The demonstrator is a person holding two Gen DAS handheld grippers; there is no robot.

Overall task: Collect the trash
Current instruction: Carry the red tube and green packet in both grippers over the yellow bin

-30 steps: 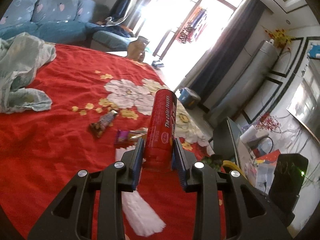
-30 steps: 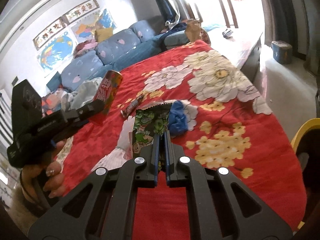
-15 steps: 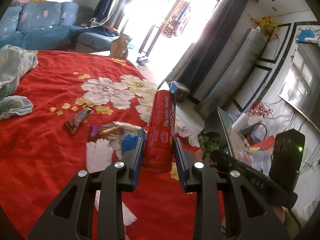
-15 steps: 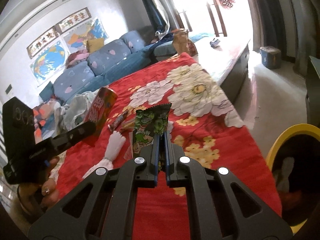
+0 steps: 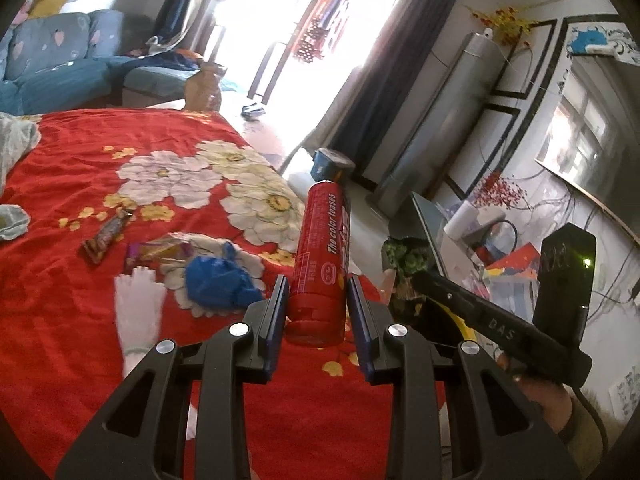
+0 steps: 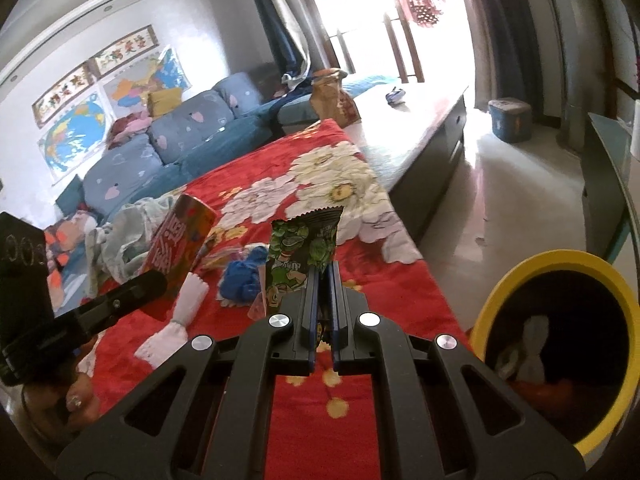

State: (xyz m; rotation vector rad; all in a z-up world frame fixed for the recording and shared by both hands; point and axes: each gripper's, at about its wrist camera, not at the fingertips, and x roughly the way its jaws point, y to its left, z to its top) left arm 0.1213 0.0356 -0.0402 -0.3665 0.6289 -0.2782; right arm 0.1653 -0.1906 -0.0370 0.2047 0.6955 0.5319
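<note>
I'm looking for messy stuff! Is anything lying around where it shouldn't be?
Yes. Loose litter sits on the red flowered blanket: a brown candy bar wrapper, a purple wrapper, a crumpled blue bag and a white glove. It belongs in the yellow-rimmed bin, not on a blanket.

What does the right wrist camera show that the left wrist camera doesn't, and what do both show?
Only the right wrist view shows the inside of the yellow-rimmed bin, with trash already in it, and the wall maps. Only the left wrist view shows the brown candy bar wrapper and the printed side of the red can that the left gripper holds. Both show the green snack bag clamped in the right gripper, the blue crumpled bag, the white glove and the red floral cloth.
</note>
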